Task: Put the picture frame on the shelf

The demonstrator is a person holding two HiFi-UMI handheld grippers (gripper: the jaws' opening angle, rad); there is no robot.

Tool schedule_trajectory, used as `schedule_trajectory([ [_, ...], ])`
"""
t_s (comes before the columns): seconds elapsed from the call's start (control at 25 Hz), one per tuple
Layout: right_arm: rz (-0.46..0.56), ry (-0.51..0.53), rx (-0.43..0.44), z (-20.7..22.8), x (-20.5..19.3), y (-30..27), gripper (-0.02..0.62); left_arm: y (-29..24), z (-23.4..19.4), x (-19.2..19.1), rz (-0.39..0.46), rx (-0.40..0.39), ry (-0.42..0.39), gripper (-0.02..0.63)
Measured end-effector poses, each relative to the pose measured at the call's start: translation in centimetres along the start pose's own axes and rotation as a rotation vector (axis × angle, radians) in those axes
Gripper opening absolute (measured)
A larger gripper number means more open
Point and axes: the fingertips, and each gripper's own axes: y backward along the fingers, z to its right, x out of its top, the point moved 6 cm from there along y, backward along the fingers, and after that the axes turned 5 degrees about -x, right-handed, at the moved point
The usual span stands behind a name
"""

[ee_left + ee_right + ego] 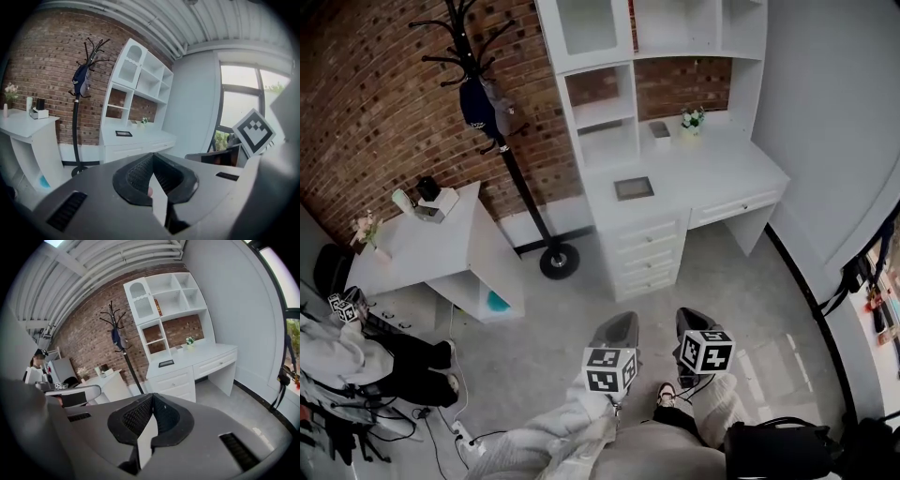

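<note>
The small dark-rimmed rectangular picture frame [634, 187] lies flat on the white tabletop [722, 173], below the white shelf unit [602, 114]. It is well apart from the left hand-held gripper [622, 326] and the right hand-held gripper [690, 321], which both have jaws closed on nothing. The frame is probably light and stiff with a fragile face, so pinch one rim edge.

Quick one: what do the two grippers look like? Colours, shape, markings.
Left gripper and right gripper match: smooth grey shells tapering to jaws lined with black ribbed pads, with dark slotted vents on the body. Each carries a white cube with black square markers.
</note>
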Motion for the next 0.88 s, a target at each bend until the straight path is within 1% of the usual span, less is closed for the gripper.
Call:
schedule_trajectory([
  [0.2, -0.009, 0.017, 0.031, 2.3, 3.0, -2.9, 0.025, -3.7, -0.1, 1.6, 0.009, 0.036, 0.011, 0.008],
  [0.56, -0.047, 0.039, 0.06, 7.0, 6.2, -6.9, 0.025, -9.9, 0.3, 3.3, 0.027, 0.087, 0.044, 0.008],
  [0.88, -0.079, 0.067, 0.084, 9.5, 7.9, -9.7, 0.025, -14.0, 0.2, 4.0, 0.034, 0.118, 0.068, 0.008],
])
